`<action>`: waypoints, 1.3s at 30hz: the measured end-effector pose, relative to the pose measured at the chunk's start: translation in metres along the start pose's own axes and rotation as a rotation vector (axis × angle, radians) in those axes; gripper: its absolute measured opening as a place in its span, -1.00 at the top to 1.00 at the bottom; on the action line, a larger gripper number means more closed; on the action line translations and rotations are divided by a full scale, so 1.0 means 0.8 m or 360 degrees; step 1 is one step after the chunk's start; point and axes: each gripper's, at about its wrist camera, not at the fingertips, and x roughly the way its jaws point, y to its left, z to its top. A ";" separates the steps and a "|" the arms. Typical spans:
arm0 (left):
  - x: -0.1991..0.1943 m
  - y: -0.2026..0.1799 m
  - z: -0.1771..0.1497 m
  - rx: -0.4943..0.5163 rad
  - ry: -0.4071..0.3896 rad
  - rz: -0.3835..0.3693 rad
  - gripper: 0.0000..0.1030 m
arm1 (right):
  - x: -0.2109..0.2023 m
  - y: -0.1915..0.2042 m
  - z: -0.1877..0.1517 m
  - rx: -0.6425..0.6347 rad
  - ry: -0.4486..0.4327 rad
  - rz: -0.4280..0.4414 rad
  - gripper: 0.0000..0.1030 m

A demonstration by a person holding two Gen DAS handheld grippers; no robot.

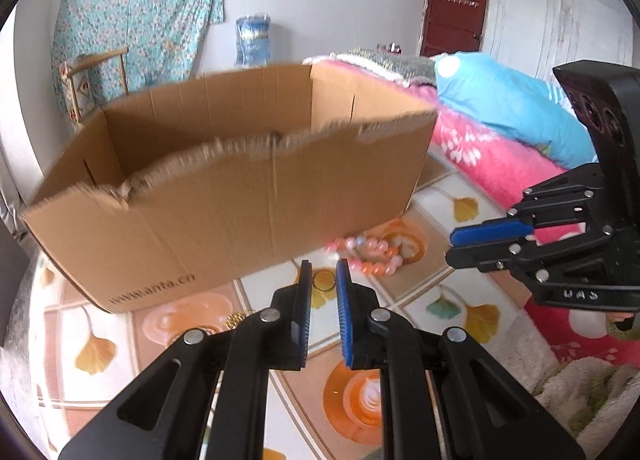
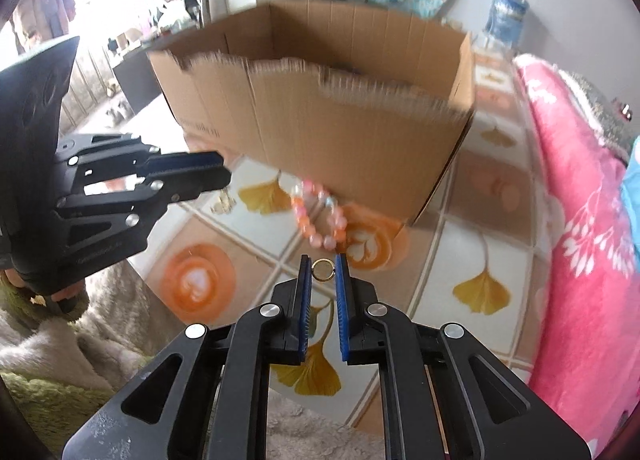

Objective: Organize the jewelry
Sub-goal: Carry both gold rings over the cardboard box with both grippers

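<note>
The left gripper (image 2: 218, 176) points down-forward, its jaws narrow and holding nothing. The right gripper (image 2: 323, 272), angled down likewise, pinches a small gold ring (image 2: 323, 270) at its tips. Open tablecloth (image 2: 460, 240) lies between them. Beyond, a pink bead bracelet (image 2: 318, 216) touches the cardboard box (image 2: 320, 120); its contents are hidden.

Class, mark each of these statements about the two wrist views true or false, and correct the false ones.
1. The right gripper grips a small gold ring. True.
2. The bead bracelet lies inside the cardboard box. False: it lies on the patterned cloth in front of the box.
3. The left gripper holds the bracelet. False: nothing shows between its fingers.
4. The box is open at the top. True.
</note>
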 end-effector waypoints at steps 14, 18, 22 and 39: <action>-0.044 0.046 0.117 0.0025 -0.0117 -0.0042 0.77 | -0.059 -0.049 0.148 -0.0119 -0.0415 0.0303 0.81; 0.012 0.085 0.155 -0.0085 0.0161 -0.0207 0.77 | 0.000 -0.072 0.211 -0.0118 -0.0159 0.0430 0.81; 0.082 0.110 0.181 -0.0120 0.0466 -0.0223 0.77 | 0.077 -0.079 0.244 -0.0101 0.0136 0.0477 0.81; 0.197 0.128 0.172 -0.0285 0.1028 -0.0319 0.76 | 0.180 -0.085 0.272 -0.0152 0.0497 0.0330 0.76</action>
